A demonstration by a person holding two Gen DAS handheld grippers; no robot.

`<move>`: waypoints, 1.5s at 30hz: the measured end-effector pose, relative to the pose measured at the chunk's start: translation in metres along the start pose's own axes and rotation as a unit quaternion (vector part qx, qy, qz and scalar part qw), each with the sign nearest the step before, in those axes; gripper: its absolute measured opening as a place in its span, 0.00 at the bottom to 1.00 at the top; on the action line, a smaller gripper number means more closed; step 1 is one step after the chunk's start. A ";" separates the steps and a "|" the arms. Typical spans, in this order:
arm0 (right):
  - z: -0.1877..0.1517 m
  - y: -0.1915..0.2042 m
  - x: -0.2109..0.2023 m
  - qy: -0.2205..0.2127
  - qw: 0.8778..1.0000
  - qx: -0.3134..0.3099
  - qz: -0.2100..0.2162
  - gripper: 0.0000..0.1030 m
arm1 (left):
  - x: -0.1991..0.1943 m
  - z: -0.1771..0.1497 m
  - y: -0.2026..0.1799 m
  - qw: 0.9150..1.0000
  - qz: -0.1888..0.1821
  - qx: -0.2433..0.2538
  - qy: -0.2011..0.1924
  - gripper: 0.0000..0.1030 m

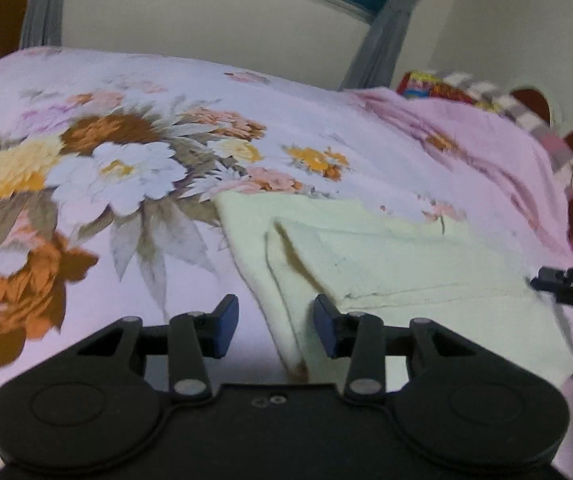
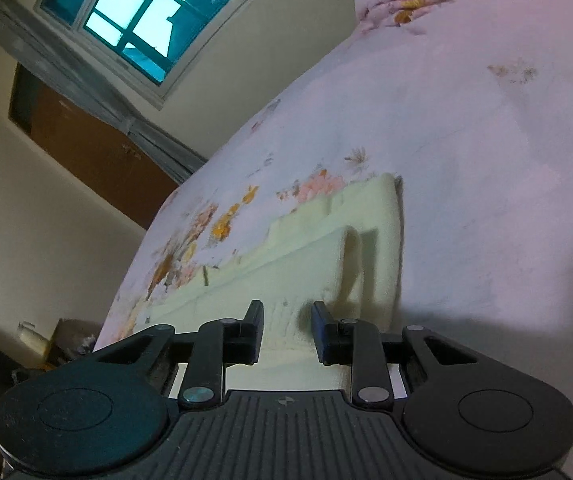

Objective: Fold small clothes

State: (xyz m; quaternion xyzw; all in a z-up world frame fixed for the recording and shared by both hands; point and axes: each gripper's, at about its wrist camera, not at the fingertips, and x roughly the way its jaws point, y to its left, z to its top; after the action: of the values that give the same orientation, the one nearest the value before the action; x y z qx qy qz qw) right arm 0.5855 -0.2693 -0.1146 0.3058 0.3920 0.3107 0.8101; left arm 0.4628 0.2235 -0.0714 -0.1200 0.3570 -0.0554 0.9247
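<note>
A pale yellow-green cloth (image 1: pixel 398 264) lies folded on the flowered bedsheet (image 1: pixel 126 160), one layer lapped over another. My left gripper (image 1: pixel 276 328) hovers over the cloth's near left edge; it is open, and the blue pads touch nothing. In the right wrist view the same cloth (image 2: pixel 326 240) stretches away, with a fold ridge standing up at its far end. My right gripper (image 2: pixel 288 330) sits low over the cloth's near end, jaws partly apart with cloth showing between them, not pinched. The right gripper (image 1: pixel 566 284) also shows at the left wrist view's right edge.
A pink blanket (image 1: pixel 486 148) is bunched at the bed's far right, with checked and red fabrics (image 1: pixel 466 92) behind it. A cream wall (image 1: pixel 206 20), grey curtains (image 1: pixel 382 40) and a window (image 2: pixel 146 16) stand beyond the bed. A brown cupboard (image 2: pixel 98 152) is at left.
</note>
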 end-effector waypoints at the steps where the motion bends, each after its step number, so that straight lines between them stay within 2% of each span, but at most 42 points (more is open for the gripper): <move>1: 0.004 -0.001 0.002 0.002 1.000 0.004 0.000 0.27 | 0.003 0.001 -0.002 1.000 0.001 0.006 0.004 0.39; 3: 0.004 -0.003 0.005 0.002 1.000 0.015 0.013 0.27 | 0.006 0.002 -0.005 1.000 0.005 0.013 0.004 0.39; 6: 0.006 0.002 0.003 -0.016 1.000 -0.007 0.022 0.27 | 0.009 0.006 -0.012 1.000 -0.005 0.028 -0.013 0.39; 10: 0.015 -0.004 0.017 0.005 0.999 0.011 0.039 0.27 | 0.028 0.015 -0.020 0.999 -0.027 0.035 0.002 0.39; 12: 0.020 -0.004 0.020 0.002 0.999 0.012 0.042 0.27 | 0.042 0.022 -0.021 0.999 -0.031 0.033 0.015 0.39; 14: 0.029 -0.006 0.027 -0.006 0.999 0.021 0.046 0.27 | 0.052 0.030 -0.018 0.999 -0.033 0.016 0.012 0.39; 17: 0.049 -0.011 0.032 -0.035 0.997 0.051 0.048 0.27 | 0.067 0.045 -0.005 0.998 -0.039 -0.038 0.008 0.39; 19: 0.061 -0.012 0.032 -0.048 0.997 0.053 0.029 0.27 | 0.077 0.052 0.004 0.996 -0.035 -0.078 0.013 0.39; 21: 0.062 -0.020 0.021 -0.050 0.994 0.088 0.032 0.27 | 0.080 0.054 0.006 0.996 -0.035 -0.087 0.013 0.39; 23: 0.054 -0.018 0.010 -0.036 0.996 0.074 0.045 0.27 | 0.078 0.053 0.003 0.996 -0.035 -0.080 0.014 0.39; 24: 0.047 -0.016 0.002 -0.025 0.996 0.068 0.044 0.33 | 0.075 0.051 0.002 0.996 -0.038 -0.074 0.013 0.39; 25: 0.042 -0.015 -0.003 -0.016 0.997 0.064 0.050 0.52 | 0.073 0.049 0.001 0.997 -0.038 -0.070 0.013 0.39; 26: 0.036 -0.014 -0.009 -0.009 0.997 0.054 0.050 0.60 | 0.069 0.046 0.001 0.997 -0.039 -0.065 0.011 0.39; 27: 0.032 -0.013 -0.011 -0.007 0.998 0.049 0.042 0.63 | 0.065 0.041 0.000 0.997 -0.038 -0.061 0.008 0.39; 30: 0.024 -0.013 -0.007 0.007 0.999 0.046 0.018 0.63 | 0.056 0.030 -0.002 0.998 -0.037 -0.049 0.005 0.40; 37: 0.029 -0.018 0.013 0.012 0.997 0.046 0.056 0.63 | 0.059 0.032 -0.007 0.999 -0.029 -0.014 0.008 0.40; 40: 0.039 -0.020 0.022 -0.009 0.997 0.044 0.060 0.63 | 0.067 0.033 -0.014 1.000 -0.016 0.013 -0.003 0.40; 43: 0.055 -0.022 0.037 -0.016 0.995 0.067 0.071 0.63 | 0.076 0.037 -0.013 1.000 -0.014 0.000 -0.014 0.40; 45: 0.067 -0.028 0.047 -0.032 0.993 0.092 0.060 0.63 | 0.083 0.044 -0.010 1.000 -0.015 -0.017 -0.016 0.40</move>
State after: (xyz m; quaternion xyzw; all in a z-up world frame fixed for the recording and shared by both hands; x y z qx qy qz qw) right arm 0.6713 -0.2691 -0.1226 0.4121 0.3738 0.3109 0.7706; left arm 0.5532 0.2066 -0.0912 -0.1424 0.3413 -0.0613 0.9271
